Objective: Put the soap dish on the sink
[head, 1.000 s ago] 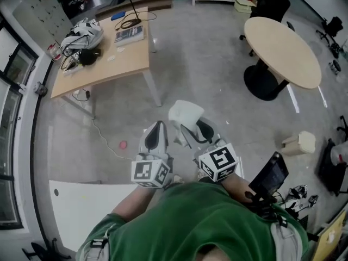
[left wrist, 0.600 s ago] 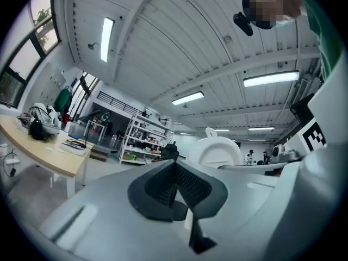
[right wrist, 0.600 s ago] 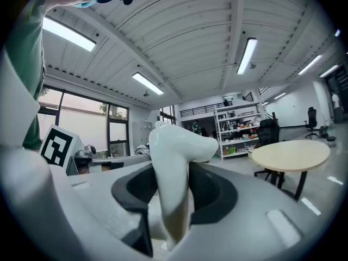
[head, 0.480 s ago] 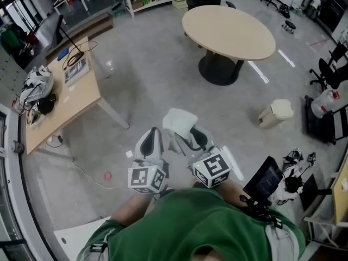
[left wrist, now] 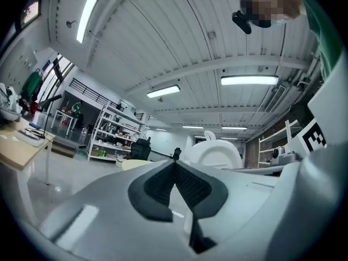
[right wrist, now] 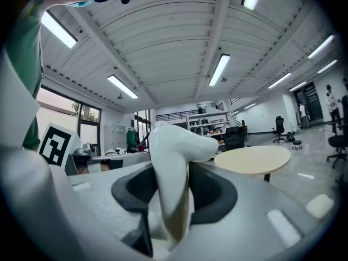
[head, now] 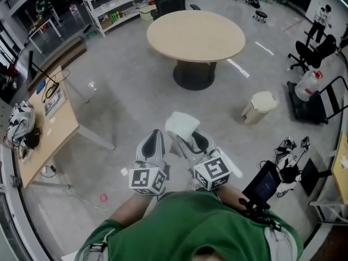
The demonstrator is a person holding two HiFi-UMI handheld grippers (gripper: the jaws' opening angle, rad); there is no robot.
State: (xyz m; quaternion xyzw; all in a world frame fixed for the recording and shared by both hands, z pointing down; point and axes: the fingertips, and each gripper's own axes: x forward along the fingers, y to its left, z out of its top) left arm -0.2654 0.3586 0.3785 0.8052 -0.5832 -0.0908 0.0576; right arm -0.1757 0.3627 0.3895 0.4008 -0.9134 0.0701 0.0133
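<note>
In the head view my right gripper (head: pixel 187 138) is shut on the white soap dish (head: pixel 182 125), which sticks out ahead of its jaws above the bare floor. The right gripper view shows the soap dish (right wrist: pixel 174 156) standing on edge, clamped between the dark pads of that gripper (right wrist: pixel 174 185). My left gripper (head: pixel 154 138) hangs beside it at the left, shut and holding nothing. Its pads meet at the tip in the left gripper view (left wrist: pixel 175 165), with the soap dish (left wrist: pixel 215 154) showing to the right beyond it. No sink is in view.
A round wooden table (head: pixel 196 34) on a black foot stands ahead. Right of it sit a white bin (head: pixel 260 105) and office chairs (head: pixel 321 48). A wooden desk (head: pixel 46 126) is at the left, shelves (head: pixel 114 4) are at the back, and a dark screen (head: pixel 266 182) is near my right elbow.
The whole view has swung: the round table slid from the upper right to the top centre and the desk to the left edge. Both grippers kept their pose, the dish still held.
</note>
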